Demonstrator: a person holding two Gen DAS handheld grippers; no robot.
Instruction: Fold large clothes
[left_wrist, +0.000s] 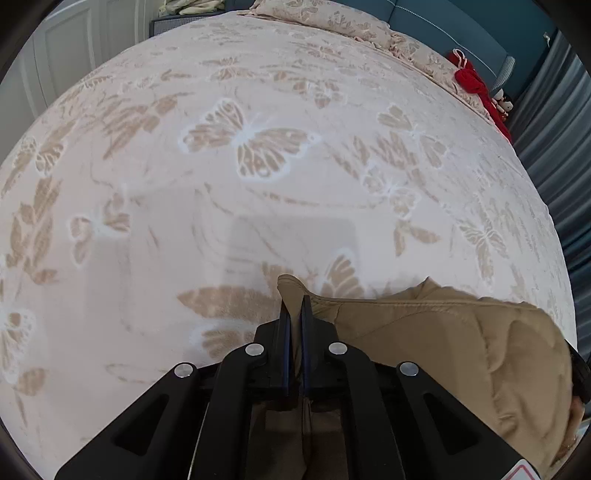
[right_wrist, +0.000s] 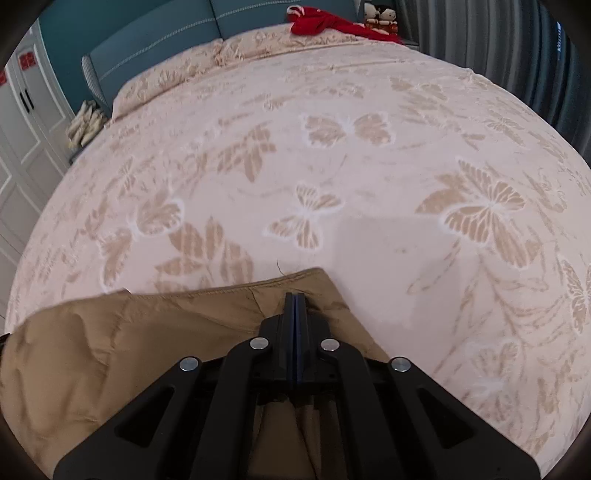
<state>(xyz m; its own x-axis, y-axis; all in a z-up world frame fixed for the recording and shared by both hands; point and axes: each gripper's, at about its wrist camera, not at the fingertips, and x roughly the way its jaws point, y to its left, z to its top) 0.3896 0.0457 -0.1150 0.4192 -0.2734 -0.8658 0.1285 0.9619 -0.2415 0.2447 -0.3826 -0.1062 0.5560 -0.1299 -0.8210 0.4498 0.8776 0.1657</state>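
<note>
A tan garment (left_wrist: 443, 339) hangs over the near part of a bed with a pink butterfly-patterned cover (left_wrist: 258, 147). My left gripper (left_wrist: 295, 301) is shut on the garment's left edge, a fold of cloth sticking up past the fingertips. The cloth stretches off to the right of it. In the right wrist view my right gripper (right_wrist: 294, 297) is shut on the garment's (right_wrist: 129, 339) right corner, with the cloth spreading to the left. The bed cover (right_wrist: 332, 166) fills the view beyond.
A pillow (left_wrist: 351, 26) in matching fabric lies at the head of the bed against a teal headboard (right_wrist: 166, 33). A red cloth (right_wrist: 321, 22) and small dolls (right_wrist: 380, 16) sit at the far corner. White wardrobe doors (right_wrist: 22, 122) stand left; grey curtains (left_wrist: 554, 147) right.
</note>
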